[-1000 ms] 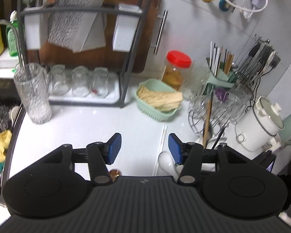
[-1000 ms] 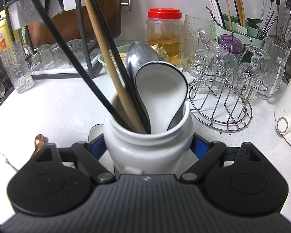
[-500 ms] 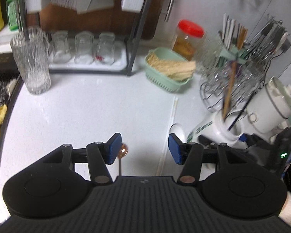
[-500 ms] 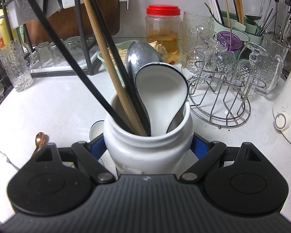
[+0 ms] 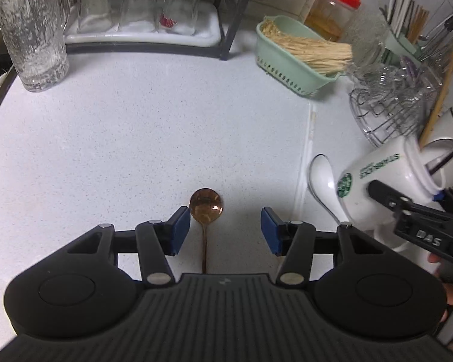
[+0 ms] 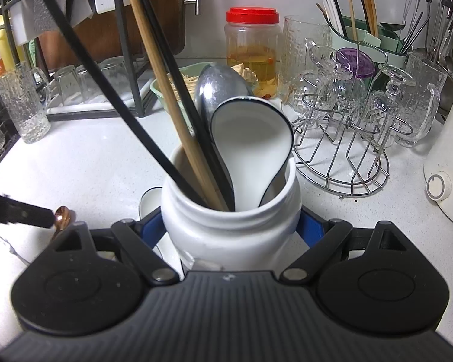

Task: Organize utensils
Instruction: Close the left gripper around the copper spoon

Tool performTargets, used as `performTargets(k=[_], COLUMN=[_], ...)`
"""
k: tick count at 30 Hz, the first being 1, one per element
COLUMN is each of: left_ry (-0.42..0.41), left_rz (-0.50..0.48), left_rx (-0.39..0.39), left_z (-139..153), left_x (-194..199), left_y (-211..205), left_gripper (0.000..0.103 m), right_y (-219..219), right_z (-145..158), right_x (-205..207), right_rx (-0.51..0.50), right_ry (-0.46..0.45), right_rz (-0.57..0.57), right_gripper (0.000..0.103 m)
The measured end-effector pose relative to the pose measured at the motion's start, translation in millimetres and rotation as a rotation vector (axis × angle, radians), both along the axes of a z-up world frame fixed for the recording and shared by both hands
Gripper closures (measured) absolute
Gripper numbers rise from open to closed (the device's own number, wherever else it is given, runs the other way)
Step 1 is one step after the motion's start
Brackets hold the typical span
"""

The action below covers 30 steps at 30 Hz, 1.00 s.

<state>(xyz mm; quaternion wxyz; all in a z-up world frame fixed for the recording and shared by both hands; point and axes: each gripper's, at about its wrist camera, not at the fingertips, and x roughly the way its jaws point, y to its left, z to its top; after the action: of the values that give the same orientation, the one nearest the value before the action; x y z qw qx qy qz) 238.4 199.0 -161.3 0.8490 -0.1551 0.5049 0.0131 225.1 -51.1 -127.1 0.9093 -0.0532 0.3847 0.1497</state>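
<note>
Lining up my left gripper (image 5: 225,229) over the copper spoon (image 5: 206,206) on the white counter (image 5: 136,138): jaws apart, nothing between the pads yet, no contact. Spoon bowl sits just ahead of the fingertips and off-centre, close to the left pad (image 5: 179,226); the handle runs straight back toward me along the gripper's pointing line and disappears under the gripper body. So the long axis is parallel to the fingers, not across them, and my read is a small sideways shift to centre the neck, then down and close across the thin shaft. Flat metal on a hard top, likely to skid if one pad lands first. Right gripper (image 6: 231,229) is clamped on the white jar (image 6: 231,226), both blue pads pressed to its sides, jar tilted toward the left side in the left wrist view. Jar holds black chopsticks (image 6: 84,69), a wooden pair (image 6: 163,90), a metal spoon (image 6: 217,87) and a white ceramic spoon (image 6: 250,147). Another white spoon (image 5: 323,178) lies on the counter just beside the jar, nearer the right hand. Copper spoon is plainly the left's pick; jar mouth waits well to its right
</note>
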Motion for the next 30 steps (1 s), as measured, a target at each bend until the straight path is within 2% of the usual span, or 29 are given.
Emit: performTargets(k=[4,11,19,22,25,27,28,29,30], left_ry=[0.003,0.028,0.062,0.059,0.064,0.070,0.073,0.078,0.077], left_rz=[0.020,-0.021,-0.055,-0.045,-0.030,-0.041,-0.053,-0.058,-0.057], left_rx=[0.027,0.069,0.068,0.096,0.102,0.112,0.108,0.103,0.097], left_z=[-10.2,-20.1,-20.0,-20.1,-20.2,-19.7,-19.9,-20.9,-21.0], left_x=[4.8,11.4,21.8,24.3,28.1,29.4,29.8,29.9,29.8], left_y=[2.3,-0.1,0.0,-2.4,-1.9,-3.7,-4.5,-4.6,-3.6], left_gripper=[0.046,0.059,0.061,0.063,0.072,0.073,0.081,0.096,0.096], right_y=[0.6,0.4,0.4,0.7,0.8,0.6,0.8,0.9,0.7], right_z=[0.4,0.3,0.0,0.1,-0.1,-0.1,-0.1,0.0,0.1], right_x=[-0.2,-0.7,-0.4,-0.4,-1.4,-1.4,-1.4,-1.3,-1.2], right_rx=[-0.007,-0.008,-0.009,-0.007,-0.006,-0.005,-0.006,-0.006,-0.007], right_ry=[-0.001,-0.003,-0.005,-0.005,-0.008,-0.008,-0.007,-0.006,-0.004], right_rz=[0.005,0.005,0.006,-0.002,-0.003,-0.004,-0.004,-0.004,-0.003], right_gripper=[0.012,0.012,0.012,0.012,0.012,0.012,0.012,0.012,0.012])
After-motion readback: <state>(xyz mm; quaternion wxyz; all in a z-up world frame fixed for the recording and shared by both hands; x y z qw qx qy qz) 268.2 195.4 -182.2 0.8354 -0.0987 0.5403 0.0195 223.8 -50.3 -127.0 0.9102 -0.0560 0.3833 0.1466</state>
